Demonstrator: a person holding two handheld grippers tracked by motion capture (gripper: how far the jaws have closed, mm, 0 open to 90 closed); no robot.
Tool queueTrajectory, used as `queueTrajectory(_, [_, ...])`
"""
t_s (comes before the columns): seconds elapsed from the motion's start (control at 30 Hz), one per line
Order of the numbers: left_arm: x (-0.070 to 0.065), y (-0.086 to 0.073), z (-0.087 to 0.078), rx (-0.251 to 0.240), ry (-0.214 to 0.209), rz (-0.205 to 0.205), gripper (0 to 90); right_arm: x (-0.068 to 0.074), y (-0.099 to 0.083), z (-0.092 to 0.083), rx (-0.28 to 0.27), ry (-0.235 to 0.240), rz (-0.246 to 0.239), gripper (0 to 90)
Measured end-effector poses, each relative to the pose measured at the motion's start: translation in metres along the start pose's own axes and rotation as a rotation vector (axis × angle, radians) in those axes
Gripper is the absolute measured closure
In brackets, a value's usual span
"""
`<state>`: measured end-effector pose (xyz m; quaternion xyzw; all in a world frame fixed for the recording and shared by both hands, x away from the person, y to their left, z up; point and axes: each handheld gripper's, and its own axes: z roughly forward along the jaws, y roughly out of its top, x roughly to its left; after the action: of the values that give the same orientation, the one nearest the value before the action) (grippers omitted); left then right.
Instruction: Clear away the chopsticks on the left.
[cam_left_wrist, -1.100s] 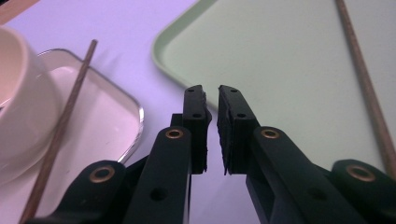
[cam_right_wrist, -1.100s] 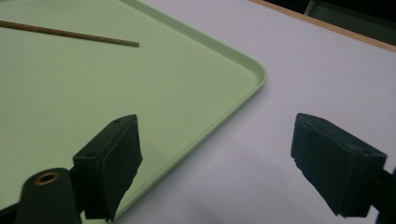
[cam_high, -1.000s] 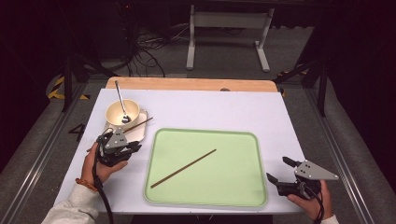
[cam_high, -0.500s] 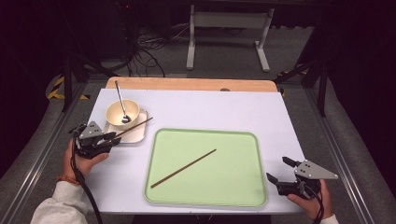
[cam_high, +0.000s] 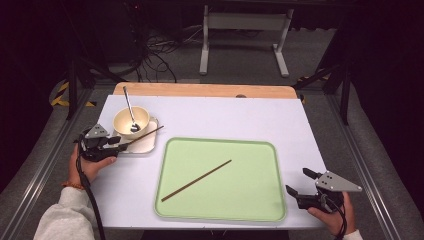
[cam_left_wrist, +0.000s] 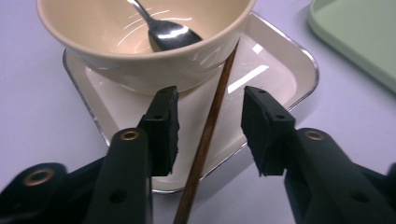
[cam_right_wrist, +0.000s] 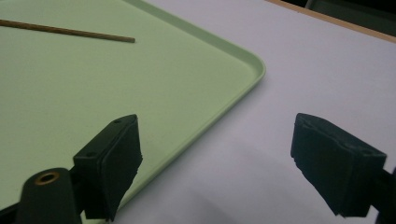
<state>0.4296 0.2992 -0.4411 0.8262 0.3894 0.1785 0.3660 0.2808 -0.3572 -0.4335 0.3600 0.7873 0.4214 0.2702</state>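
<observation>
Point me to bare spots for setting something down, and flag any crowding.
Free: the white table between the bowl and its far right edge, and most of the green tray either side of its stick. Crowded: the left corner, where bowl, small dish, second stick and left claw bunch together.

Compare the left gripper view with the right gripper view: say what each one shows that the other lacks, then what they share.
Left gripper view: a cream bowl holding a spoon, standing on a small white tray. A brown chopstick leans on that tray's rim, running between the left gripper jaws, which have just been opening and do not press it.

Right gripper view: a second chopstick lying flat on the green tray, and the right gripper open over that tray's corner.

Shared: the green tray's edge and the pale table.
</observation>
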Motion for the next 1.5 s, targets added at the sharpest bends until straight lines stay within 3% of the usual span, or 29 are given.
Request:
queueTrajectory(0.27, [0.004, -0.002, 0.013, 0.06, -0.044, -0.002, 70.8, 0.002, 0.0, -0.001, 0.004, -0.004, -0.002, 16.4])
queueTrajectory(0.47, [0.002, -0.002, 0.017, 0.063, -0.075, -0.011, 80.2, 0.002, -0.001, -0.002, 0.005, -0.003, -0.003, 16.4])
queueTrajectory(0.67, [-0.005, 0.003, 0.018, 0.06, -0.095, 0.02, 85.2, 0.002, -0.001, -0.003, 0.003, -0.005, -0.004, 16.5])
queueTrajectory(1.27, [-0.022, 0.006, -0.005, -0.041, -0.124, -0.024, 85.3, 0.002, 0.004, 0.003, -0.003, 0.011, -0.016, 16.5])
queueTrajectory(1.5, [-0.035, 0.009, -0.016, -0.085, -0.134, -0.01, 85.3, 0.003, 0.008, 0.009, -0.005, 0.028, -0.029, 16.5])
